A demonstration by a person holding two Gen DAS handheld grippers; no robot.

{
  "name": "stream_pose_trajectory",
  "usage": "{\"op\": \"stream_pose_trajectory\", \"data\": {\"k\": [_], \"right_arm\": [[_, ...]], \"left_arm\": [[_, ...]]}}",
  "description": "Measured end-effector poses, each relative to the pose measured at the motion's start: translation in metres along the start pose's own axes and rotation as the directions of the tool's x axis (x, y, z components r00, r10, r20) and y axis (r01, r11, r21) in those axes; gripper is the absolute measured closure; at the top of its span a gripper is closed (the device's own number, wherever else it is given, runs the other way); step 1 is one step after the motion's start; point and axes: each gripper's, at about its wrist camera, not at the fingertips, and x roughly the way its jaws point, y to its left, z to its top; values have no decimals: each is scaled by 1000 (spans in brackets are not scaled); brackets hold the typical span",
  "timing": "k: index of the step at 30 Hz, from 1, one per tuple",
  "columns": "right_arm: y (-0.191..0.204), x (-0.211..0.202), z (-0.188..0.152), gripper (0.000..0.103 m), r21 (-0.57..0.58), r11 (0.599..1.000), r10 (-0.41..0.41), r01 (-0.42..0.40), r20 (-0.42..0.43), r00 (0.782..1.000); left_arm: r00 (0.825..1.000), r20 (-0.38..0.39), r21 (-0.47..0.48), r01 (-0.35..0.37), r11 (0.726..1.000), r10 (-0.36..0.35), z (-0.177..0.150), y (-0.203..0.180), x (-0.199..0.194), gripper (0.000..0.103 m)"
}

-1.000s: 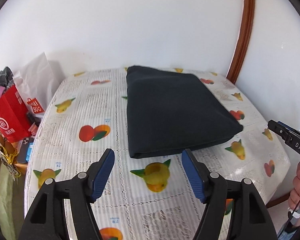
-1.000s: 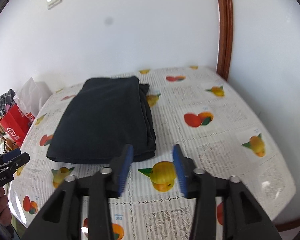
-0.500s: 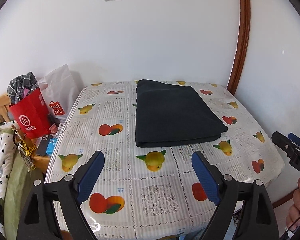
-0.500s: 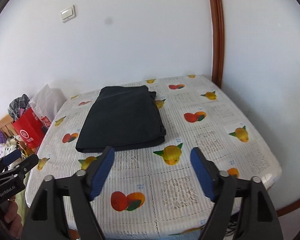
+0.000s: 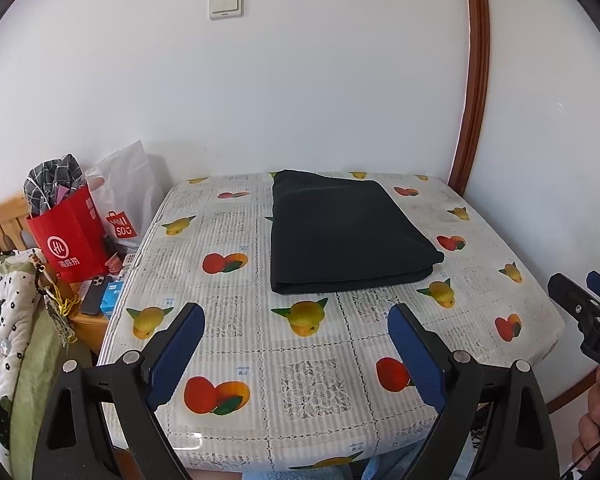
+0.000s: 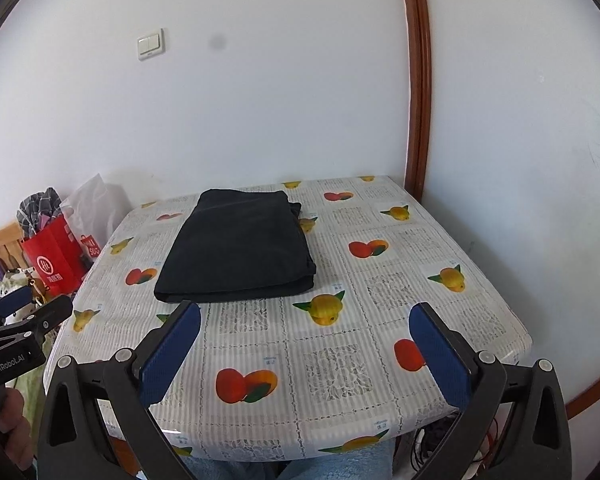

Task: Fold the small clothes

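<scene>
A dark folded garment lies flat as a neat rectangle on the far half of the table with the fruit-print cloth; it also shows in the right wrist view. My left gripper is open and empty, held back over the table's near edge, well short of the garment. My right gripper is open wide and empty, also back over the near edge. Each gripper shows at the rim of the other's view: the right one, the left one.
White walls close the table at the back and right, with a brown wooden trim in the corner. Left of the table stand a red paper bag, a white shopping bag, a phone on a wooden surface and patterned fabric.
Both grippers have pulled back and up from the garment toward the near table edge, and both jaws have opened wider. The garment has stayed folded in place.
</scene>
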Motion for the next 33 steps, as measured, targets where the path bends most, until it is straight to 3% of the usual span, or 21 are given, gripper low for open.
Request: {"op": "stream_pose_trajectory", "data": {"k": [33], "right_arm": [[-5,2,-6,1,4,1000,-31,31,-21,999]], "left_arm": [[1000,-18,3,-4,1000,4,-5,1,4,10]]}}
